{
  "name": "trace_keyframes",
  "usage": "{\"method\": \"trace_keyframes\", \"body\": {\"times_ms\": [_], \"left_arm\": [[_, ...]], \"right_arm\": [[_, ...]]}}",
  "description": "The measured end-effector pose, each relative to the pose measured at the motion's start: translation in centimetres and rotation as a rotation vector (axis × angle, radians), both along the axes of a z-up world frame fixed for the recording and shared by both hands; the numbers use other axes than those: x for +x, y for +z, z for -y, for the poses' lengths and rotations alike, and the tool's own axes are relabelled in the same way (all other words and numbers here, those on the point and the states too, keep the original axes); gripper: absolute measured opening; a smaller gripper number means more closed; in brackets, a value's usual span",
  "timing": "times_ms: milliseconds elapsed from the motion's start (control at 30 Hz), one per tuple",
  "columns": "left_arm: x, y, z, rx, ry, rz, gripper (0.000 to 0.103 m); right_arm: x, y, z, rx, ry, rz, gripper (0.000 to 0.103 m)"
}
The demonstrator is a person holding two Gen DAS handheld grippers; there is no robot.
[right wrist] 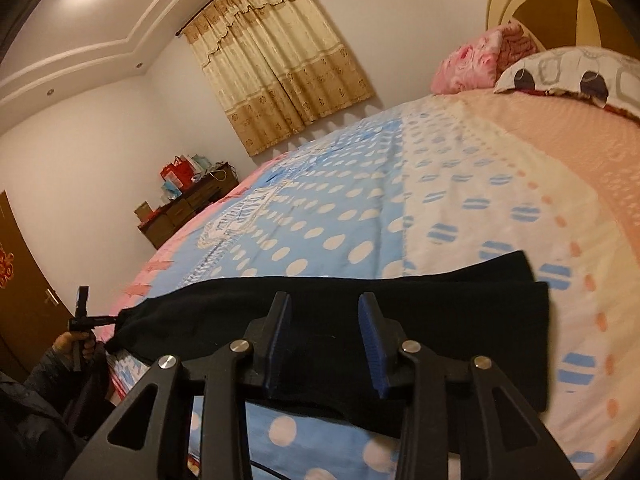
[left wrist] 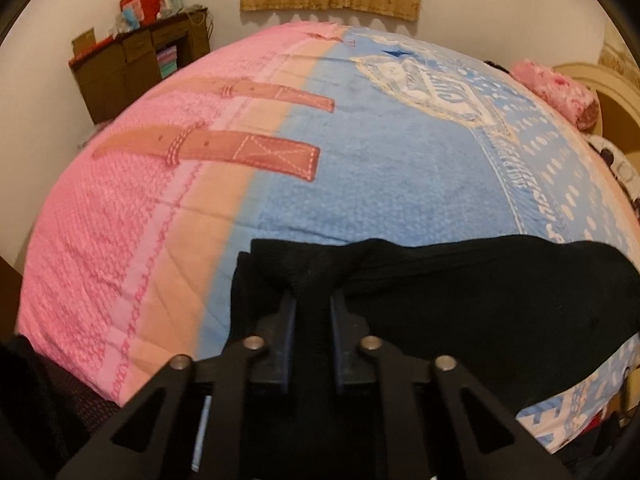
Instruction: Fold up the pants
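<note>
The black pants [right wrist: 400, 320] lie stretched flat across the near part of the bed [right wrist: 460, 184], on a bedspread [left wrist: 360, 168] that is pink on one side, then peach, then blue with white dots. In the right wrist view the two leg ends lie one beside the other toward the pillow side, and the other end of the pants runs to the left, where it narrows into a bunch. The left tongs [left wrist: 313, 300] are closed on this end: in the left wrist view a ridge of black cloth is pinched between the two dark blue pads and rises a little from the bed. The same tongs [right wrist: 116, 320] show far at the left edge of the right wrist view, held by a hand [right wrist: 74, 346] in a dark sleeve, with the cloth gathered at their tip. The right tongs [right wrist: 324, 312] stand open above the middle of the pants; the blue ribbed pads are apart and I see no cloth pressed between them, only the flat fabric below. At the head of the bed there are a pink flowered pillow [right wrist: 468, 64] and a white patterned pillow [right wrist: 568, 72], before a cream headboard [right wrist: 540, 4]. Beige curtains [right wrist: 276, 64] hang on the far wall, and a brown cabinet [left wrist: 136, 64] with red bags and boxes on top stands in the corner.
</note>
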State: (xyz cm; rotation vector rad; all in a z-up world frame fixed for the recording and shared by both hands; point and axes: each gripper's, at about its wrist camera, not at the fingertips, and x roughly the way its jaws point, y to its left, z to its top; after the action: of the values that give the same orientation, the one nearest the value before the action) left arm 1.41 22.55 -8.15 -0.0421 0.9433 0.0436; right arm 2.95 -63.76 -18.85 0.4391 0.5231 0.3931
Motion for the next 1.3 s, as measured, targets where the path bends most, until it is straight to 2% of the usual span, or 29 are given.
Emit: {"method": "trace_keyframes", "body": {"times_ms": [100, 200, 300, 333, 400, 500, 567, 633, 733, 800, 900, 967, 1033, 1100, 1200, 1300], "left_arm": [[0.5, 1.1, 0.4, 0.027, 0.000, 0.037, 0.011], [1.7, 2.3, 0.0, 0.017, 0.009, 0.074, 0.011], [3.6, 1.7, -0.8, 0.007, 0.031, 0.066, 0.011], [4.7, 0.4, -0.8, 0.003, 0.015, 0.020, 0.012], [5.4, -0.7, -0.7, 0.017, 0.014, 0.001, 0.019], [5.0, -0.1, -0.1, 0.053, 0.004, 0.032, 0.028], [4.2, 0.5, 0.5, 0.113, 0.016, 0.053, 0.049], [3.2, 1.2, 1.0, 0.172, 0.011, 0.090, 0.057], [1.7, 2.3, 2.1, 0.254, 0.021, 0.149, 0.067], [1.0, 2.6, 3.1, 0.275, 0.023, 0.182, 0.069], [0.5, 2.1, 4.7, 0.238, -0.037, 0.176, 0.069], [0.7, 0.5, 6.2, 0.241, -0.094, 0.121, 0.070], [0.8, -1.4, 7.1, 0.257, -0.105, 0.076, 0.070], [0.3, -1.5, 7.8, 0.263, -0.099, 0.090, 0.070], [-0.8, 0.1, 9.9, 0.220, -0.165, 0.130, 0.070], [-2.2, 1.6, 14.1, 0.191, -0.282, 0.186, 0.070]], "right_arm": [[0.5, -0.4, -0.3, 0.032, 0.007, -0.008, 0.037], [1.2, -0.9, -0.9, 0.045, 0.010, -0.025, 0.037], [1.7, -1.3, -1.1, 0.055, 0.010, -0.038, 0.037], [1.8, -1.5, -1.2, 0.063, 0.013, -0.041, 0.037], [1.9, -1.8, -1.4, 0.070, 0.020, -0.053, 0.037], [2.0, -2.3, -2.3, 0.053, 0.039, -0.082, 0.037], [2.0, -2.3, -3.3, 0.022, 0.059, -0.098, 0.039], [2.2, -2.1, -4.5, -0.013, 0.078, -0.100, 0.051], [2.6, -1.7, -6.9, -0.031, 0.116, -0.102, 0.055], [3.0, -1.7, -8.7, -0.043, 0.150, -0.101, 0.055], [3.7, -2.1, -12.7, -0.068, 0.238, -0.111, 0.055], [4.0, -2.8, -15.4, -0.137, 0.269, -0.116, 0.055], [4.3, -3.9, -16.6, -0.150, 0.281, -0.152, 0.056], [3.8, -4.0, -16.5, -0.161, 0.281, -0.133, 0.056], [3.0, -3.0, -14.3, -0.151, 0.277, -0.134, 0.056], [2.0, -1.1, -8.3, -0.178, 0.115, -0.107, 0.055]]}}
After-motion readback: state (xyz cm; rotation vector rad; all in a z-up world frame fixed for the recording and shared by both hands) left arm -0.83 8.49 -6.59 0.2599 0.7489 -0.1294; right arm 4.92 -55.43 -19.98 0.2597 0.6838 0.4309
